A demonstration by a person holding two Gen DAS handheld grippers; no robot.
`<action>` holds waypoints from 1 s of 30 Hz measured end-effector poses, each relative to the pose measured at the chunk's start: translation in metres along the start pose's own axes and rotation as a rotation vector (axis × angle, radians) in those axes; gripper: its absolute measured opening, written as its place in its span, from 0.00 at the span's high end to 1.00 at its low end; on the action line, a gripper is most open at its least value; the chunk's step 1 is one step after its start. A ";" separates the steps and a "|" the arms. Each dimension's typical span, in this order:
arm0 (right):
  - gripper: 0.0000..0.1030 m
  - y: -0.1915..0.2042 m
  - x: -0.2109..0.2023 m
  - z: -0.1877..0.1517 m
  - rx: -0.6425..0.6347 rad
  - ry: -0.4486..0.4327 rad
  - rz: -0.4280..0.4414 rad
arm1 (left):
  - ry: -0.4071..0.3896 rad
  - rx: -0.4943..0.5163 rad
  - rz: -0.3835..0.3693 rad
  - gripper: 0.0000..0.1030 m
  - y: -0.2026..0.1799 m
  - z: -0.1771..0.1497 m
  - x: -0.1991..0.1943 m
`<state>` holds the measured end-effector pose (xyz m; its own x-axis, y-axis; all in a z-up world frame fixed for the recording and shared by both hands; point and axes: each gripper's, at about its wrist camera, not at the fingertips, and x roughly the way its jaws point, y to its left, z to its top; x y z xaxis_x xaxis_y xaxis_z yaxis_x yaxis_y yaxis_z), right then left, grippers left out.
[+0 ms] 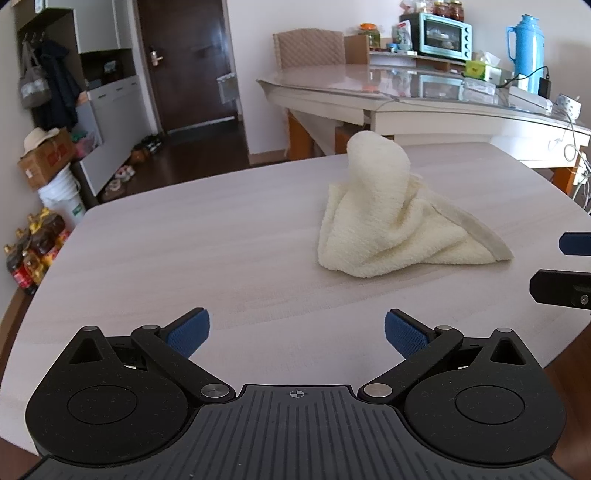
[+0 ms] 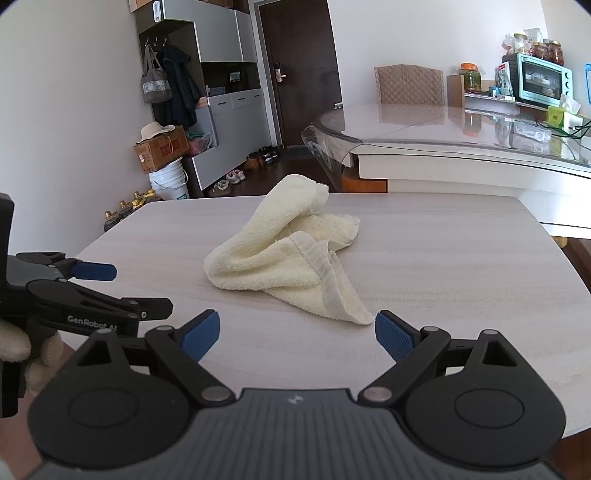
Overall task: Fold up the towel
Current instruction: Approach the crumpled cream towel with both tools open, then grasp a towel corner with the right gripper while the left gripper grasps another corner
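A cream towel lies crumpled in a heap on the pale wood table, one fold standing up in a peak. In the right wrist view the same towel has a hemmed corner pointing toward my right gripper, which is open and empty just short of that corner. My left gripper is open and empty too, hovering over bare table to the near left of the towel. From the right wrist view the left gripper shows at the left, held by a gloved hand. The right gripper's fingertips poke in at the right edge of the left wrist view.
A glass-topped dining table stands behind, carrying a blue thermos, a teal toaster oven and cables. Far left on the floor are bottles, a white bucket and a cardboard box.
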<state>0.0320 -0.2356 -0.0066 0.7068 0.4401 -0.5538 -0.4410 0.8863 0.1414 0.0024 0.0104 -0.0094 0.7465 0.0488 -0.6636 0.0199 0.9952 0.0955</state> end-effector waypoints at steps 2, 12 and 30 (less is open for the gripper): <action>0.10 0.001 0.003 0.001 -0.003 0.002 0.002 | 0.002 -0.001 0.000 0.00 0.001 0.001 0.002; 0.10 -0.001 0.028 0.020 -0.024 0.001 0.021 | 0.009 -0.003 0.000 0.00 0.005 0.006 0.011; 0.37 -0.012 0.111 0.077 -0.058 0.002 0.105 | 0.012 0.016 0.009 0.00 0.045 0.035 0.040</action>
<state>0.1584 -0.1862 -0.0068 0.6540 0.5295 -0.5402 -0.5438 0.8255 0.1508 0.0571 0.0545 -0.0057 0.7384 0.0588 -0.6718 0.0239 0.9933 0.1131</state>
